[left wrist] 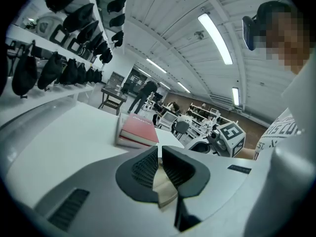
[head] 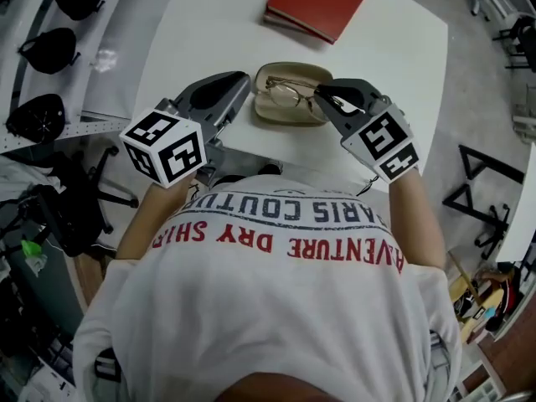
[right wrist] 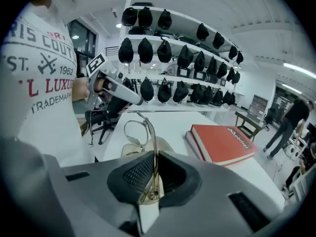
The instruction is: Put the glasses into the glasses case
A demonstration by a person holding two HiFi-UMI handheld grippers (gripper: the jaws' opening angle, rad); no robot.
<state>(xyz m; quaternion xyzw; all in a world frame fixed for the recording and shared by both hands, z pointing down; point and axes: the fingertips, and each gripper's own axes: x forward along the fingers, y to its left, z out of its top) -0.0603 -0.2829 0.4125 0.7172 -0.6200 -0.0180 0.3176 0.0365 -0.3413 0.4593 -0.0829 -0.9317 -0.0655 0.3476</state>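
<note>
Right gripper (head: 320, 99) clamped on glasses (head: 289, 90) sitting in case (head: 276, 118); left gripper (head: 243, 89) clamped on case rim

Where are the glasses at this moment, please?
In the head view the glasses are over the open case, pinched in the right claw, with the red book beyond them.

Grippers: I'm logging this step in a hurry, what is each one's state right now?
Left gripper: closed on the case edge.
Right gripper: closed on the glasses.
</note>
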